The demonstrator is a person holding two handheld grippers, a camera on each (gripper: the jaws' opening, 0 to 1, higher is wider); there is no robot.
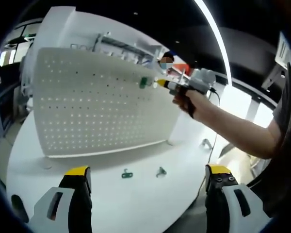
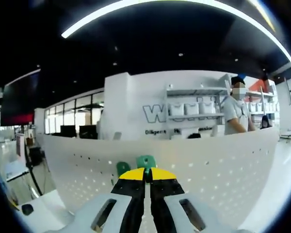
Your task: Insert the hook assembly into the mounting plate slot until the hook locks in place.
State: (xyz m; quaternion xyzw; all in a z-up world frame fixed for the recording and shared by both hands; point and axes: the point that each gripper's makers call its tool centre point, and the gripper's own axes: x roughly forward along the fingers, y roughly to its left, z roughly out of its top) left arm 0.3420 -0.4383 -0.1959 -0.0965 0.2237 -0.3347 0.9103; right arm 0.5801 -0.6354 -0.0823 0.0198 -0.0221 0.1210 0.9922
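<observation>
A white perforated mounting plate (image 1: 102, 107) (image 2: 223, 165) stands upright on a round white table (image 1: 136, 199). In the left gripper view a person's hand holds my right gripper (image 1: 162, 84) up to the plate's upper right part, its yellow tips at a green hook (image 1: 143, 82). In the right gripper view the right gripper (image 2: 146, 174) is shut, and the green hook (image 2: 146, 161) sticks out just past its tips against the plate. A second green piece (image 2: 122, 168) sits just left of it. My left gripper (image 1: 148, 171) hangs open low over the table, nothing between its fingers.
Two loose hooks lie on the table in front of the plate, a green one (image 1: 127, 173) and a greyer one (image 1: 160, 171). A small metal part (image 1: 206, 143) lies near the table's right edge. Behind the plate stand shelves (image 2: 191, 114) and a person (image 2: 235, 111).
</observation>
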